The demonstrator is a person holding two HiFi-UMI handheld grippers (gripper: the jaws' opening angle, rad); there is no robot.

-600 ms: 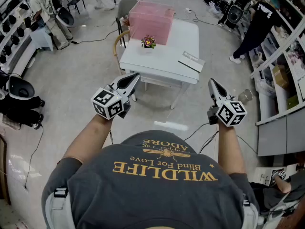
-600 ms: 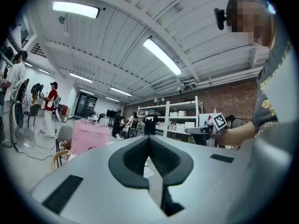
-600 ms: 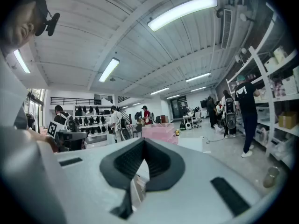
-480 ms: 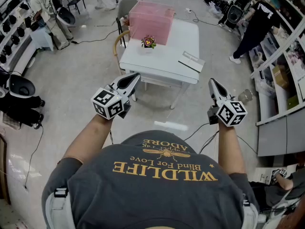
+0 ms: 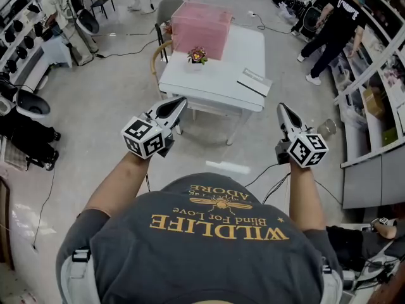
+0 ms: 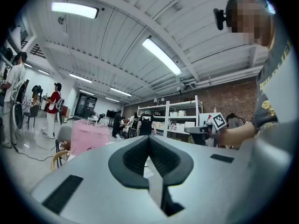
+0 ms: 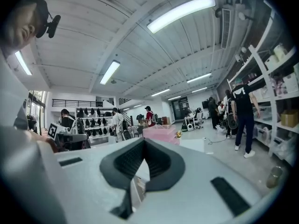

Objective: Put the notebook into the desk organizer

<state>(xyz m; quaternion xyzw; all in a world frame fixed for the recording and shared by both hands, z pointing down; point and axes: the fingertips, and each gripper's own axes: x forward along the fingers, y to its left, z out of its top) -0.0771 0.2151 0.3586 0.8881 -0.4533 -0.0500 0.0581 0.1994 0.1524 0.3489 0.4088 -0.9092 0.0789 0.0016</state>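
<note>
Nearest, the left gripper and right gripper hang before the chest, jaws pressed together on nothing. Beyond, the notebook lies near the table's right edge, well apart from the pink desk organizer at the far end.

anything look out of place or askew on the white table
The notebook lies skewed at the right edge of the white table, one corner seemingly past the edge. The pink box and small flower pot stand upright; nothing spilled.

You're in a lab hall. White metal shelving racks line it; black cables cross the grey floor.
</note>
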